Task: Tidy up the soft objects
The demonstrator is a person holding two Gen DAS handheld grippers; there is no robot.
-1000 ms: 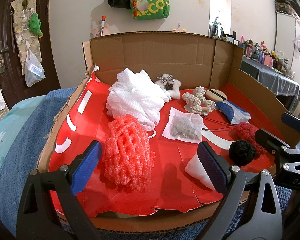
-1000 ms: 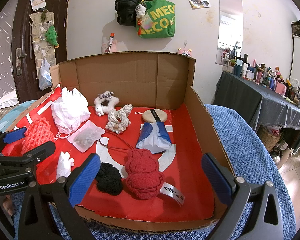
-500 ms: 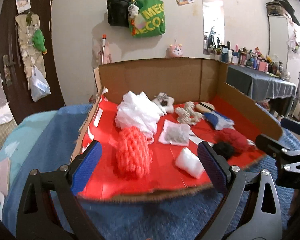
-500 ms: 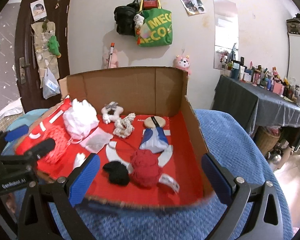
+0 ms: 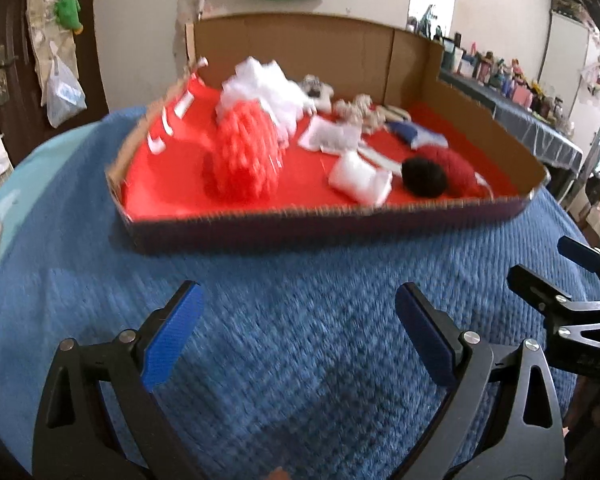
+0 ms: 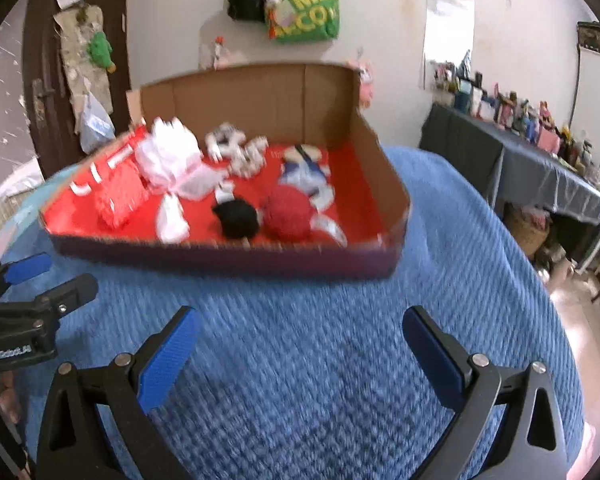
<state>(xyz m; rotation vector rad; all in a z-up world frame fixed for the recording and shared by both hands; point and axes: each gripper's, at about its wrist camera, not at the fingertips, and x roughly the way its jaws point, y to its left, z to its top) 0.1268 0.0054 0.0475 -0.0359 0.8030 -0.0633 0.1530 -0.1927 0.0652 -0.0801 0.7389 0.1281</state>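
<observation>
Behind everything stands a pale wall with a green bag [image 6: 306,10] hanging on it, a dark door [image 6: 40,92] at the left and a dark-covered side table [image 6: 540,168] full of small bottles at the right. On a bed covered with a blue knitted blanket [image 5: 300,320] lies a shallow cardboard box [image 5: 332,220] with a red bottom, and the soft objects are all inside it. Near its front wall are a white soft piece [image 5: 360,178], a black fluffy ball [image 5: 424,176] and, touching the ball, a red knitted toy [image 6: 288,212]. More to the left sits an orange-red foam net [image 5: 246,152], and just behind it a white mesh puff [image 5: 268,84]. Further back are a flat clear packet [image 5: 330,136], some small cream plush pieces [image 6: 244,150] and a blue-and-white pouch [image 6: 306,168]; the pictures are blurred, so their details are not clear. The left tool [image 5: 298,334] hovers over the blanket in front of the box, with its blue pads spread wide apart and nothing between them. The right tool [image 6: 300,354] is beside it, also over the blanket and apart from the box, its pads also spread wide and holding nothing. Each tool shows at the edge of the other's view.
</observation>
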